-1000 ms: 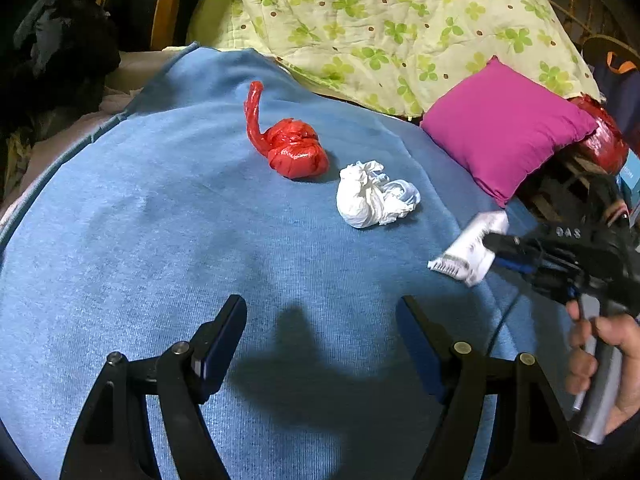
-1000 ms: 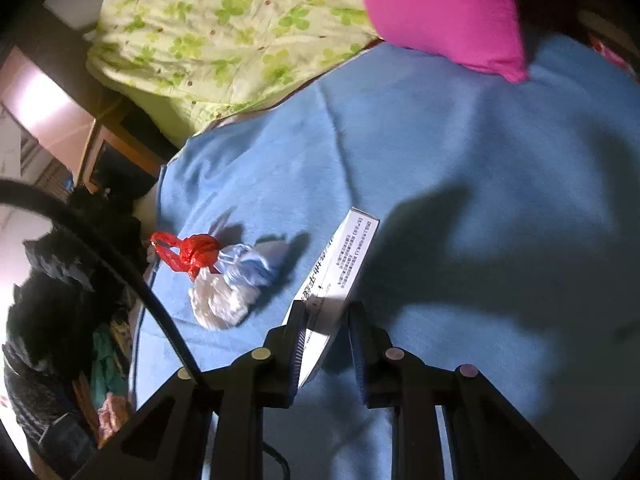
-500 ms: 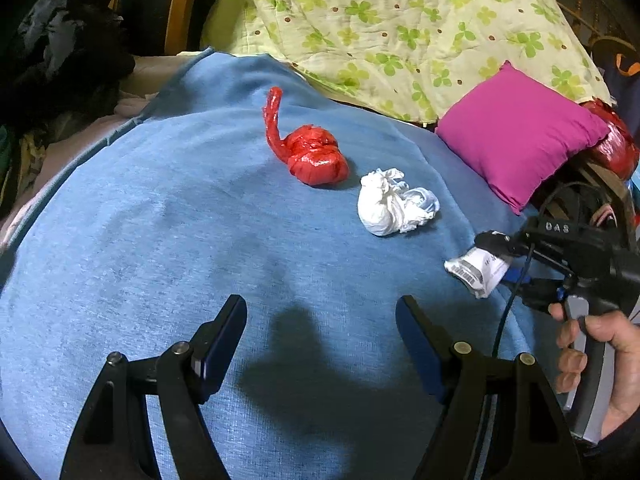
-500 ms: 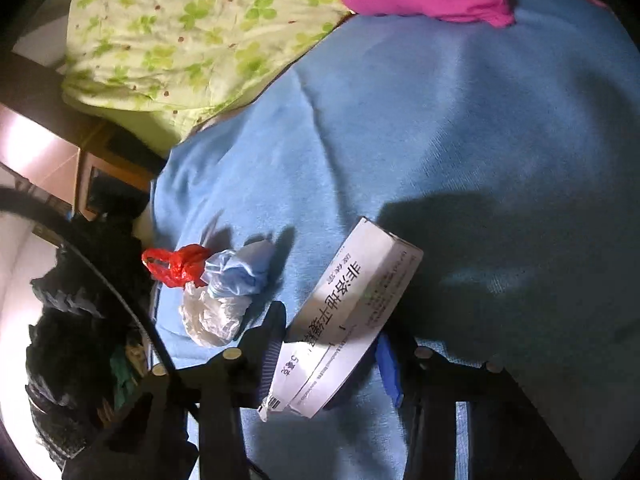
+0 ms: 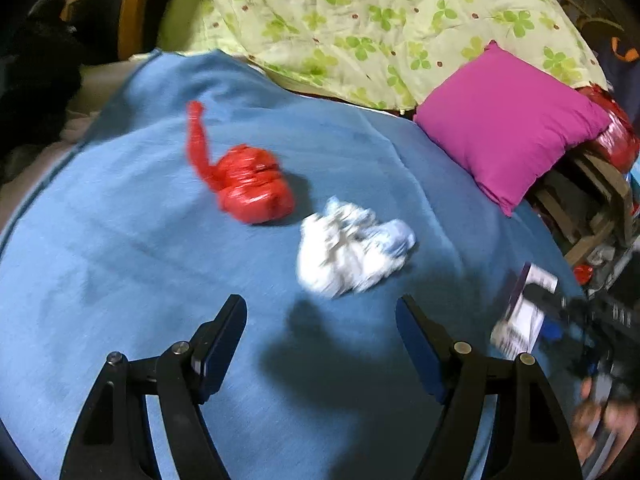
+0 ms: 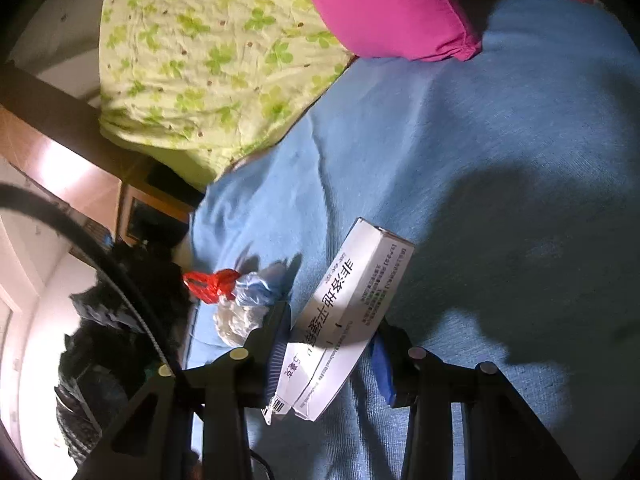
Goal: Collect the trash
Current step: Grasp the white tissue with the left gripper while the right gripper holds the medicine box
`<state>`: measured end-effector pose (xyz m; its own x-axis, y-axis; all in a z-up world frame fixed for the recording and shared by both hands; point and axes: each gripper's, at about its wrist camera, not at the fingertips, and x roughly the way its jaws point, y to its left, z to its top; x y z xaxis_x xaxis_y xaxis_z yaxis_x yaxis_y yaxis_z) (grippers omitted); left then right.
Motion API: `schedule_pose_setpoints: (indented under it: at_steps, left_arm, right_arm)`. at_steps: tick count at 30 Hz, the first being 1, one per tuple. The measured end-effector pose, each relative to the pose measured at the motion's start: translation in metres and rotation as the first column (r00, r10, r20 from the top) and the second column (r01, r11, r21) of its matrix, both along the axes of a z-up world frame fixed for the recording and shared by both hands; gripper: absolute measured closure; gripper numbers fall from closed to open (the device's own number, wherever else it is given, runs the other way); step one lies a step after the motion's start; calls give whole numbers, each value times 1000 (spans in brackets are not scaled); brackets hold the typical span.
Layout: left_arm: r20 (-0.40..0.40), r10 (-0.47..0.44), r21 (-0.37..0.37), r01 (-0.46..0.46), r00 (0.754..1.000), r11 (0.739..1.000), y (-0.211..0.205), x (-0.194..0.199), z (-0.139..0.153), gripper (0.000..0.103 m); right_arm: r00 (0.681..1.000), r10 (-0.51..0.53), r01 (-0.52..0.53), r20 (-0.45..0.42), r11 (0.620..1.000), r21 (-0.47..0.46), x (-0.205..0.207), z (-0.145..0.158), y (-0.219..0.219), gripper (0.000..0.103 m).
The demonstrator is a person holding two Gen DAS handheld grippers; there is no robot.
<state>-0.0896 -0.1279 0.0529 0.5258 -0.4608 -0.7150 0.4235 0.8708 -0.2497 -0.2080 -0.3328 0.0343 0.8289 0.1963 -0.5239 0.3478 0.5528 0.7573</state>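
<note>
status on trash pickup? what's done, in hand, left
Done: nothing visibly binned. In hand: the right gripper, jaws closing, has the white carton between its pads. Left: the red bag and white wad lie on the blue blanket; the left gripper is open, empty.

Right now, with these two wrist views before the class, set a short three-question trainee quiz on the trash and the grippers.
1. True or false: the right gripper has the white carton between its fingers.
2. Which crumpled bag lies nearer the left gripper: A) red bag, B) white bag?
3. What colour is the pillow on the blue blanket?

Key: 1 true, and the fingers are closing. 2 B. 3 Magenta pink.
</note>
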Motion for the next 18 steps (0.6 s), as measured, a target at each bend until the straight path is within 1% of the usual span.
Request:
schedule_pose_setpoints:
  at_steps: [2, 7, 8, 9, 10, 11, 14, 18]
  left_arm:
    - [-9, -8, 7, 8, 1000, 1000, -14, 9, -1, 26]
    - [-35, 21, 28, -20, 999, 999, -35, 30, -8, 26]
    - [-38, 22, 39, -20, 999, 999, -37, 32, -10, 31]
    - [-53, 12, 41, -10, 999, 999, -38, 35, -12, 61]
    - [-80, 10, 50, -6, 997, 999, -36, 37, -15, 75]
    - [-87, 13, 46, -9, 996, 999, -32, 37, -16, 75]
    - [-48, 18, 73, -14, 999, 997, -16, 23, -8, 76]
    - [-9, 26, 78, -25, 1000, 997, 15, -5, 6, 76]
  right_arm:
    - [1000, -1, 0, 13, 1000, 6, 0, 0, -1, 63]
    - [999, 9, -9, 35, 1000, -24, 2, 9, 4, 63]
    - [999, 10, -9, 36, 1000, -27, 2, 10, 4, 63]
    - [999, 9, -8, 35, 1000, -29, 1, 10, 4, 63]
    - [999, 6, -5, 33, 999, -33, 1, 11, 4, 63]
    - [999, 4, -3, 32, 999, -34, 1, 11, 4, 63]
    - [1000, 2, -1, 18, 999, -53, -4, 11, 7, 63]
    - [1000, 6, -7, -7, 996, -86, -15, 14, 18, 63]
